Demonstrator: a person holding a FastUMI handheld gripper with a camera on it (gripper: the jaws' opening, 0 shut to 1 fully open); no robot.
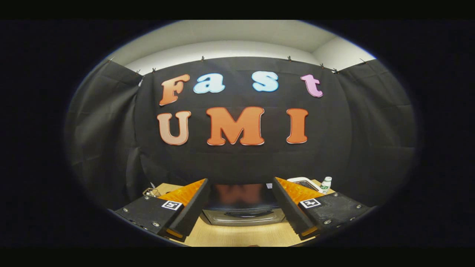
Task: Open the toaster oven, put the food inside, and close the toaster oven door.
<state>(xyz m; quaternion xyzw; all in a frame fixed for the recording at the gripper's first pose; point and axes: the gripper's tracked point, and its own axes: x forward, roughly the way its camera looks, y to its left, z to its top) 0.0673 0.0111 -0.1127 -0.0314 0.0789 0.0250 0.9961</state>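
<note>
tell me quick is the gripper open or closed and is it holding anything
gripper: open, fingers spread wide and holding nothing; the toaster oven sits on the table beyond and between them, untouched.

Tool [240, 202] fingers spread wide, empty; toaster oven [243, 217] beyond, door closed.

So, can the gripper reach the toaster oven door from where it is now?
Probably yes. The gripper is open, its fingers holding nothing, and the toaster oven sits straight ahead between them on the wooden table. Nothing lies between them and its door.
</note>
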